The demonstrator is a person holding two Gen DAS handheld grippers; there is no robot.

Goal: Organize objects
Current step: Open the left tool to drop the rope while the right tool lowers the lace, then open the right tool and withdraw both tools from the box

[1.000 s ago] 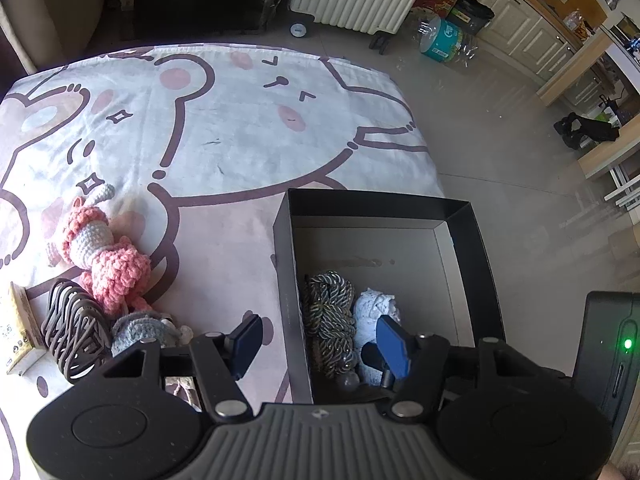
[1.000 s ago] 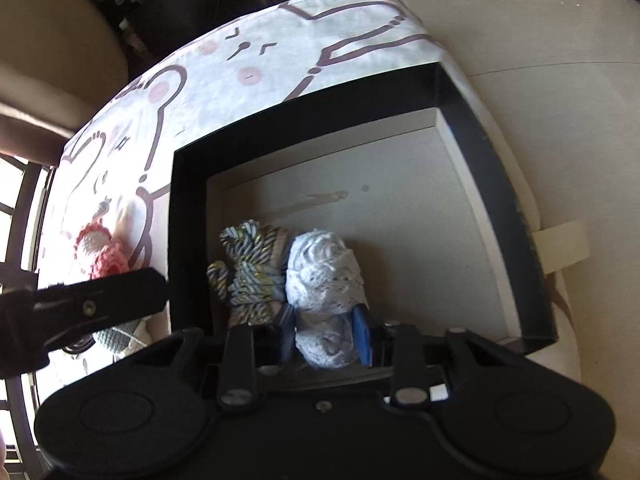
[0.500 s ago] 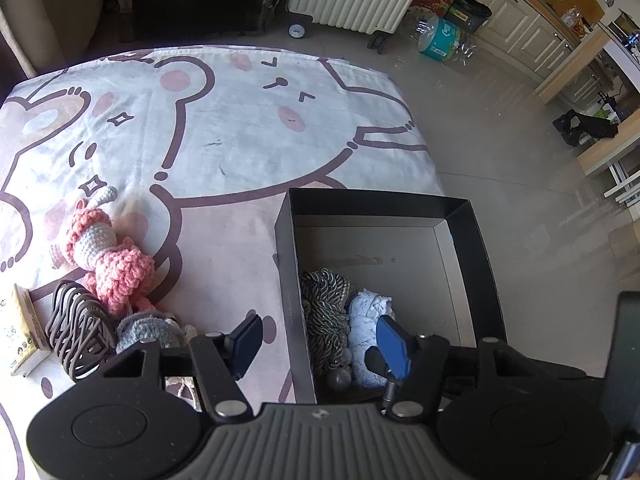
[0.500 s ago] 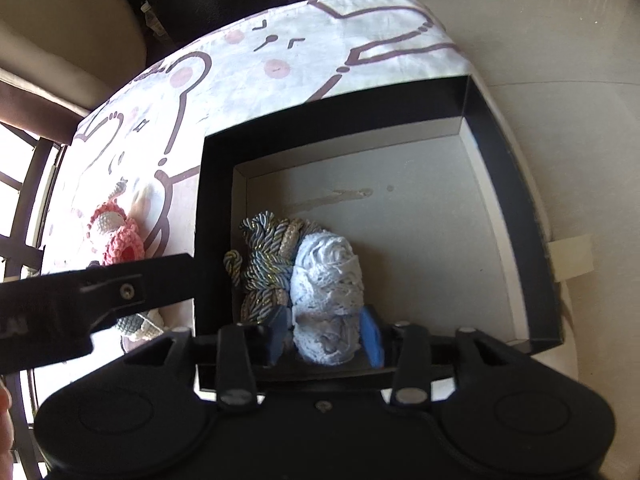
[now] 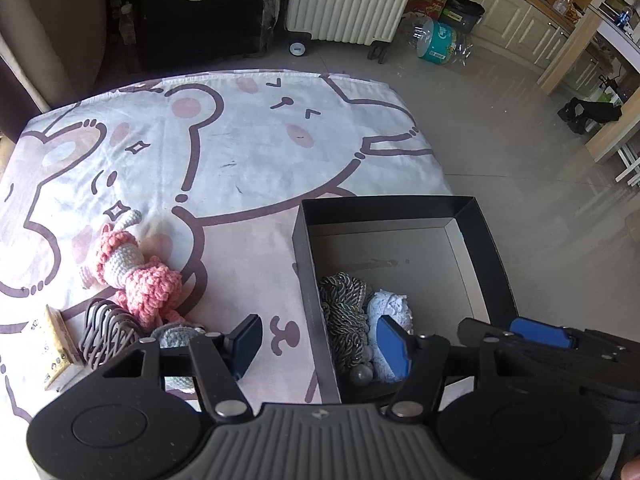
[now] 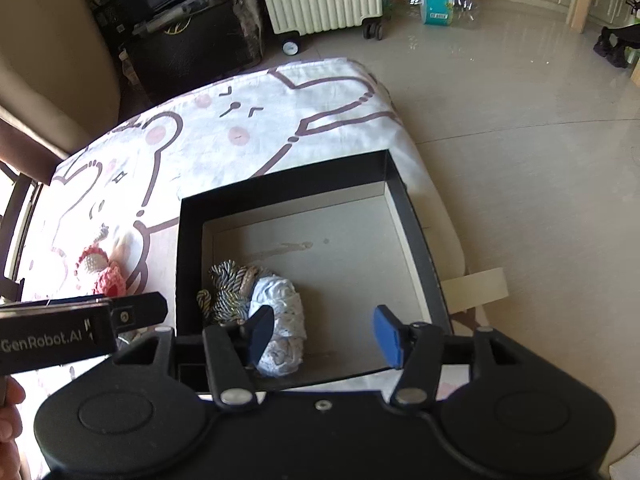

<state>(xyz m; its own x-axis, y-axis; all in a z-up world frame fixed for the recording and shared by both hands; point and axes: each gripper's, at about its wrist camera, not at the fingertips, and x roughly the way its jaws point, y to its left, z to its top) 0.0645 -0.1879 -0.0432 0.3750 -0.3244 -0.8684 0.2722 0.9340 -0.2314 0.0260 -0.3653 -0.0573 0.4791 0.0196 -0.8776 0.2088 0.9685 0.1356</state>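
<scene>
Showing only in left view: brown coil; both grippers apart, right just opening.

Box interior: the black box has bare floor from its centre out to 12 and 3 o'clock; a gripper could pass there.
Box corner at 7 o'clock: taken up by the cord bundle and the white lace roll, which touch each other.
Box walls: upright black sides ring the floor, so it is open only from above.
Cloth at 10 to 12 o'clock of the box: the bear-print cloth lies bare.
Cloth at 9 o'clock of the box: crowded by the pink crochet doll, the dark wavy piece and the grey-blue crochet piece.
Between doll and box: a bare strip of cloth.
</scene>
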